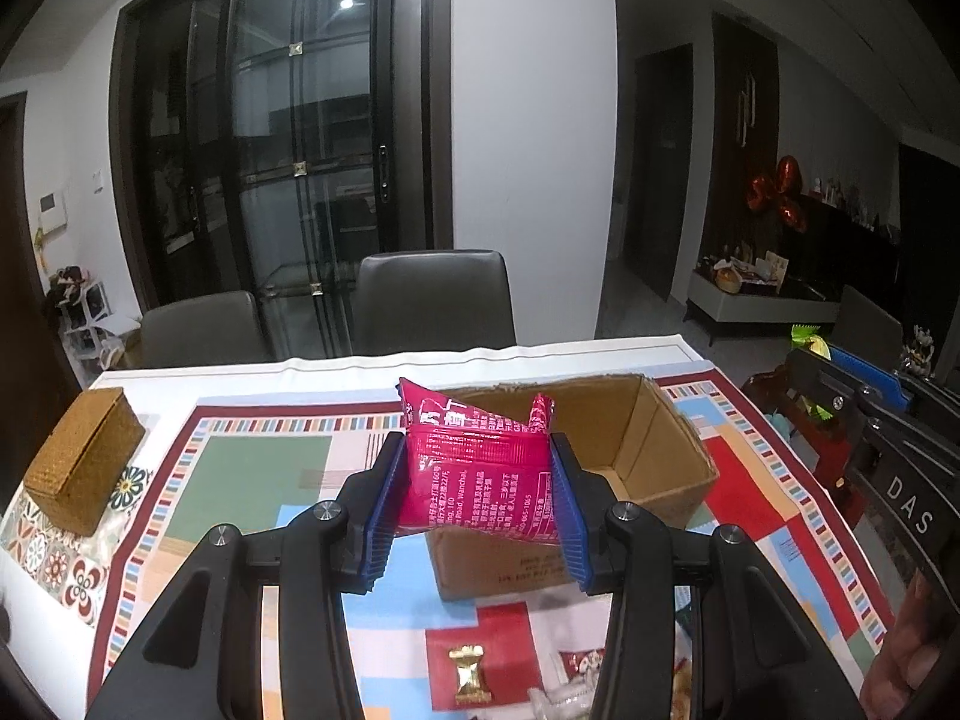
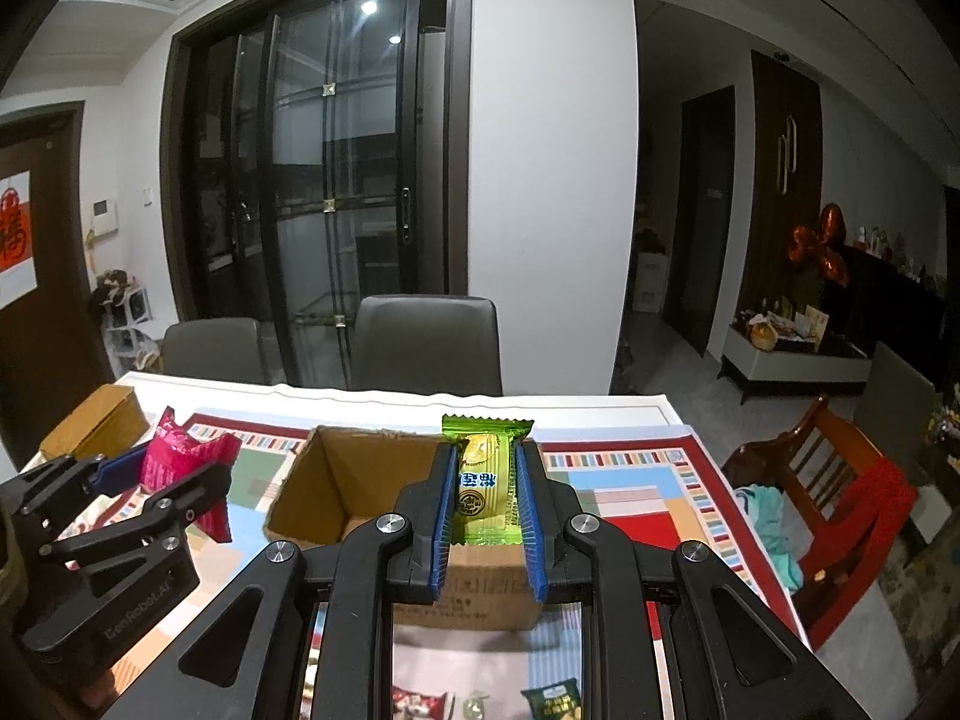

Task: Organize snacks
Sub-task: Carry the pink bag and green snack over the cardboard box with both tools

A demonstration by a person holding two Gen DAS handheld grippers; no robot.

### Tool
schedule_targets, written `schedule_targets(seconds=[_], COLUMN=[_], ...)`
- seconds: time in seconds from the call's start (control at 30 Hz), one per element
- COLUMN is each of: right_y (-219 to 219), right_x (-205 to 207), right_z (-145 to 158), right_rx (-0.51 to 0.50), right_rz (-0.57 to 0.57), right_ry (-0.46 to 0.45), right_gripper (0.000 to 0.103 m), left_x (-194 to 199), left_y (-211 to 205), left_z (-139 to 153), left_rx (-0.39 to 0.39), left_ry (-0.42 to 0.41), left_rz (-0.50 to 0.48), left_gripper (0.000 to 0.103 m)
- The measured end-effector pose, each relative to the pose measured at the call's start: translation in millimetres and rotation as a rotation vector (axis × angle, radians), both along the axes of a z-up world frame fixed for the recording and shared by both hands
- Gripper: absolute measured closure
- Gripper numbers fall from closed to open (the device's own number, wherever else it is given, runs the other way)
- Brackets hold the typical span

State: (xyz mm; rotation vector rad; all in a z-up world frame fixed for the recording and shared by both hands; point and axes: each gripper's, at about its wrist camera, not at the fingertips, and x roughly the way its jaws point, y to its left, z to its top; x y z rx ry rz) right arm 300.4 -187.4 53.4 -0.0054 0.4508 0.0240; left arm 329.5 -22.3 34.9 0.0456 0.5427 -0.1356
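Note:
My left gripper (image 1: 477, 456) is shut on a magenta snack packet (image 1: 480, 468) and holds it above the near edge of the open cardboard box (image 1: 654, 438). My right gripper (image 2: 485, 468) is shut on a green-and-yellow snack packet (image 2: 485, 480) above the near right side of the same box (image 2: 342, 480). In the right wrist view the left gripper (image 2: 180, 468) with its magenta packet (image 2: 180, 450) is at the left of the box. Loose snacks lie on the patterned tablecloth in front of the box: a gold candy (image 1: 469, 675) and a red-and-white packet (image 1: 579, 663).
A woven brown box (image 1: 84, 456) stands at the table's left. Two grey chairs (image 1: 432, 300) are behind the table. A red wooden chair (image 2: 840, 498) with a teal cloth stands right of the table. More snack packets (image 2: 552, 699) lie near the front edge.

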Motion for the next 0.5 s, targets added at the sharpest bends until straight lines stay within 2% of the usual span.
schedule_targets(seconds=[0.33,0.5], right_y=[-4.6,-3.5], right_x=[37.6,53.5], right_z=[-8.5,-15.9], right_rx=[0.010,-0.015], right_rz=[0.011,0.012], right_ry=[0.036,0.053], right_gripper=[0.082,0.082], left_x=[35.3,54.0], left_y=[-4.9,-3.5], left_z=[-4.6,-11.5], left_rx=[-0.009,-0.025], left_ry=[0.002,0.034], left_rz=[-0.022,-0.026], left_gripper=[0.058,0.058])
